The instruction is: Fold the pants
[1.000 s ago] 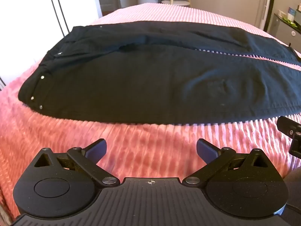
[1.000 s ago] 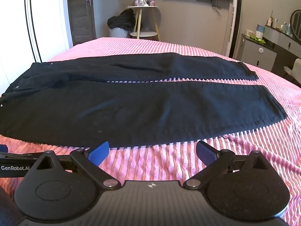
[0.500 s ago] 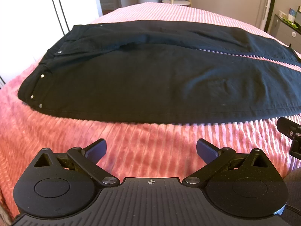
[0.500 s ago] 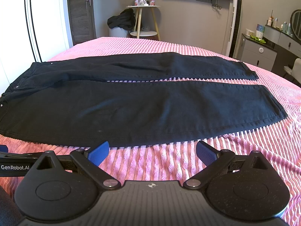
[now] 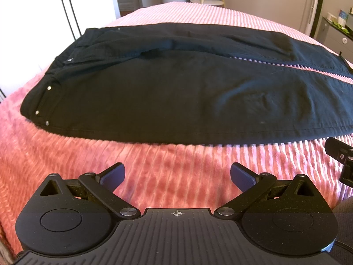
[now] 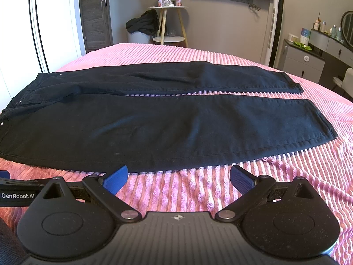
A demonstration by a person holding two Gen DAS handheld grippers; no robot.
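Pants (image 6: pixel 167 119) flat on pink bedspread (image 6: pixel 286 176)

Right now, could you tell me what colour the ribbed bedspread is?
Pink; the ribbed bedspread shows best in the right wrist view.

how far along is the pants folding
Done: the black pants lie spread flat on the pink ribbed bedspread, legs side by side. In hand: nothing; the left gripper and right gripper are open, short of the near edge. Left: every fold.

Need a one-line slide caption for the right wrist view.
Open right gripper hovers over pink ribbed bedspread, facing unfolded black denim pants laid flat, legs apart.
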